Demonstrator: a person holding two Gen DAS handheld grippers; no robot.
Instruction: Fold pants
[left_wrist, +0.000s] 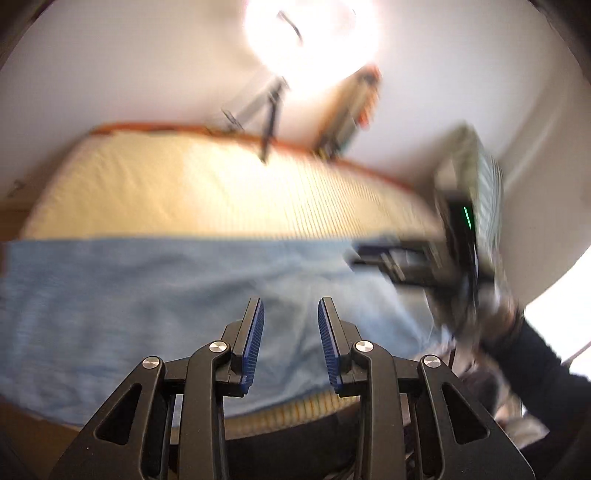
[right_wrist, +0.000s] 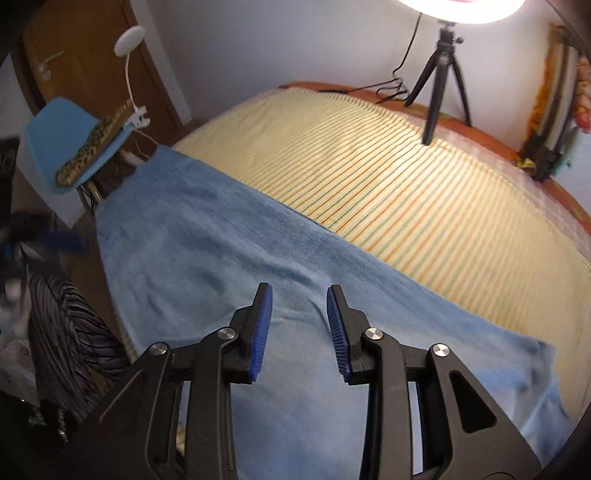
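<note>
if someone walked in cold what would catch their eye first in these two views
The glaring round ring light on its black tripod at the bed's far edge dominates. Next comes the wide light blue fabric spread flat across the near side of the yellow striped bedsheet. In front, the left gripper and right gripper hang above the blue cloth, blue pads apart, nothing between them.

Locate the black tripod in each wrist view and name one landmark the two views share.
Left wrist view: the black tripod stands top centre, blurred, at the bed's far edge under the glaring lamp.
Right wrist view: the tripod stands upper right, sharp, under the lamp.
Shared landmark: the blue towel lying across the striped sheet.
</note>
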